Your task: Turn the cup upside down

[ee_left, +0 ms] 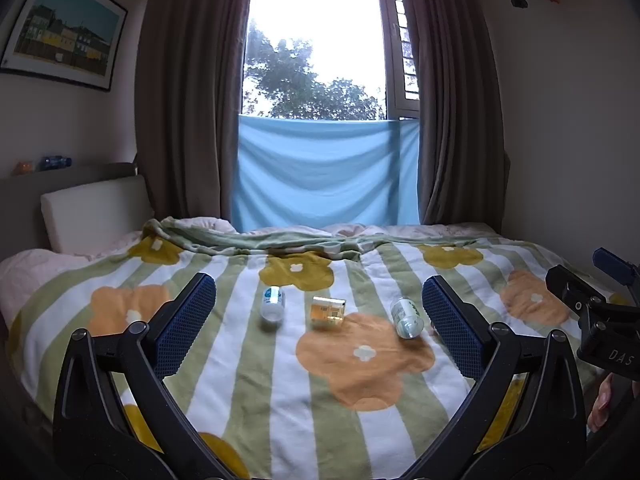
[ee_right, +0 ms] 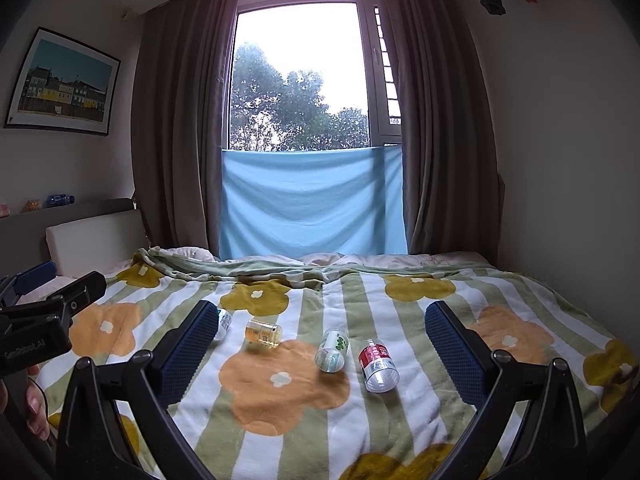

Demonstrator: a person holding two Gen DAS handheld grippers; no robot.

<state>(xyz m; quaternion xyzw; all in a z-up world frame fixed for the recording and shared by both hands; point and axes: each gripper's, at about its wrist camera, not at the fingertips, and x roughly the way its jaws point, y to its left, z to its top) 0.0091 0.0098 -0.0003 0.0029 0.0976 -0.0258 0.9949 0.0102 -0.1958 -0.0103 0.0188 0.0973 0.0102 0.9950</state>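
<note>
Both tools spread wide, holding nothing: left tool (ee_left: pixel 318 320), right tool (ee_right: pixel 318 344) hover over bed (ee_right: pixel 520 292).

Four small cups lie on sides in row on blanket (ee_right: pixel 280 432): blue-label cup (ee_left: pixel 272 303), amber cup (ee_left: pixel 328 312), green-label cup (ee_right: pixel 332 350), red-label cup (ee_right: pixel 378 365).

Risks, as judged:
- round cup rolls off when pinched
- soft blanket gives, inverted cup topples
- neighbours close, finger may knock one

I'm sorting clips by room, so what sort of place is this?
Most likely a bedroom: a bed with a floral striped blanket, a padded headboard, and a curtained window behind it. Small cups lie on the blanket.
</note>
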